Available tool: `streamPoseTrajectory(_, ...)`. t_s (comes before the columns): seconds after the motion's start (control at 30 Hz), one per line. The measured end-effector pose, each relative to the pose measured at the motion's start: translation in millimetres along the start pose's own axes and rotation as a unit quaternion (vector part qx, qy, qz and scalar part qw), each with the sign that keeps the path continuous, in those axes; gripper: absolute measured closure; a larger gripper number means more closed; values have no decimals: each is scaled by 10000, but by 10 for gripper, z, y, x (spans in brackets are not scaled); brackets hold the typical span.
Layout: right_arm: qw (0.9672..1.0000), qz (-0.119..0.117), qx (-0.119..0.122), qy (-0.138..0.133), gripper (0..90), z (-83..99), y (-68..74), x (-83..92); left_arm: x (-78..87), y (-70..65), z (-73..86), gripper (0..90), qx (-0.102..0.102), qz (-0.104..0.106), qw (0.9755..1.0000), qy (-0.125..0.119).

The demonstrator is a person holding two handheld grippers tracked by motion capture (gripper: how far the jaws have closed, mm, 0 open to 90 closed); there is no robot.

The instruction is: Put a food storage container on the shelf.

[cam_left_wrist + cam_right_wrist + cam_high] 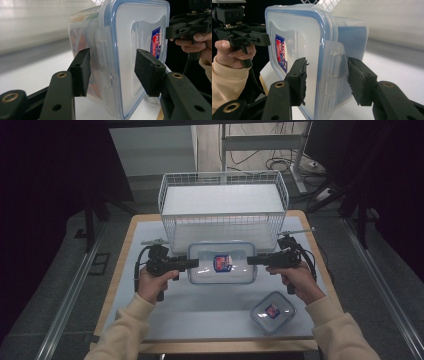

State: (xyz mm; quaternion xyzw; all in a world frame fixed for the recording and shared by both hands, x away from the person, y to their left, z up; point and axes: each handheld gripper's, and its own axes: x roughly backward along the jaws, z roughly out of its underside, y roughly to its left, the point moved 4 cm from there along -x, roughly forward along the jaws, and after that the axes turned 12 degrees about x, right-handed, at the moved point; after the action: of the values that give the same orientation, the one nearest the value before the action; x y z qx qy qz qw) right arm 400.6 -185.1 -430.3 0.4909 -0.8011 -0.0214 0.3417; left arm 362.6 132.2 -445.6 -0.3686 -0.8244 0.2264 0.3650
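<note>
The left gripper (194,263) clamped the left end of the large clear plastic lidded container (222,263), jaws about half open, pads pressed against lid and base. That container hung just in front of the white wire basket (223,207). The right gripper (251,260) gripped the container's right end likewise. A small clear lidded container (273,312) lay near the large one's right front corner.

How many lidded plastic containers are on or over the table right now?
2. The large container is held between the left gripper and right gripper, in front of the wire basket. The small container sits near the table's front right edge.
</note>
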Motion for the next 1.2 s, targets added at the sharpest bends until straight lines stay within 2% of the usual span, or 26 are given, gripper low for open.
streamPoseTrajectory(0.33, 9989, 120, 259, -362, 509, -296, 55, 224, 92, -239, -331, 476, -355, -17, 9992, -175)
streamPoseTrajectory(0.47, 9981, 150, 353, -479, 509, -425, 75, 283, 133, -306, -476, 477, -420, 7, 9988, -257)
streamPoseTrajectory(0.63, 9974, 225, 435, -525, 509, -610, 85, 334, 152, -321, -644, 476, -474, 55, 9984, -293)
streamPoseTrajectory(0.9, 9954, 357, 589, -659, 510, -1002, 47, 413, 171, -353, -1037, 475, -555, 124, 9977, -380)
streamPoseTrajectory(1.2, 9948, 403, 664, -655, 510, -1468, -115, 417, 139, -302, -1506, 474, -576, 116, 9974, -411)
